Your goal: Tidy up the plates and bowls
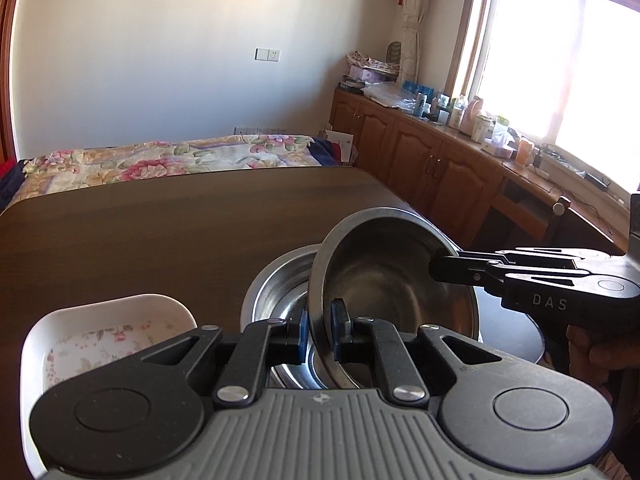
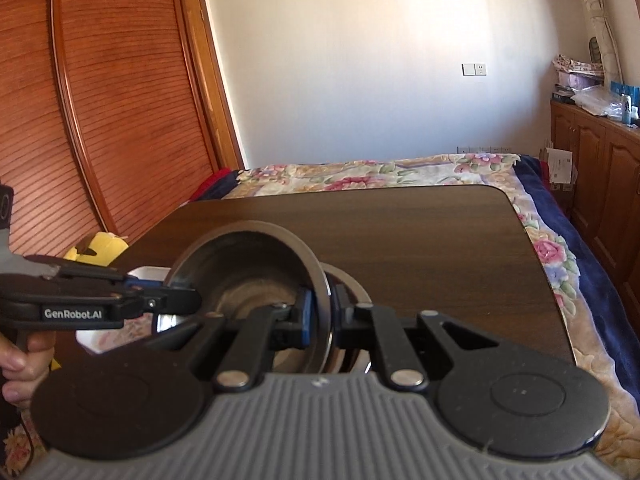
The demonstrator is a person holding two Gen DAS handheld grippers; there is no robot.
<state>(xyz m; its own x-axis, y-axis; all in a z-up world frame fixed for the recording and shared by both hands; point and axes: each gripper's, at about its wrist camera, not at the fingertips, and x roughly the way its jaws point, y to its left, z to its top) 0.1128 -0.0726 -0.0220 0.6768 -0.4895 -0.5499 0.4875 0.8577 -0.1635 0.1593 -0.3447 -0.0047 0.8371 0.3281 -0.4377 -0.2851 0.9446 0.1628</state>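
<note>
A steel bowl (image 1: 384,276) hangs tilted over the dark wooden table (image 1: 120,232), carried by both grippers at once. My left gripper (image 1: 322,318) is shut on its near rim. My right gripper (image 1: 436,270) comes in from the right and is shut on the opposite rim. In the right wrist view the same steel bowl (image 2: 240,264) is pinched by my right gripper (image 2: 320,308) at its right rim and by my left gripper (image 2: 188,300) at its left. Just beneath it a second steel bowl (image 1: 276,284) rests on the table, partly hidden.
A white dish with a flower pattern (image 1: 112,332) stands left of the bowls. A dark round plate (image 1: 516,328) lies right of them. A yellow object (image 2: 100,244) sits off the table's left edge. Beyond the table (image 2: 420,232) is a bed with a floral cover (image 2: 360,176); cabinets line the right.
</note>
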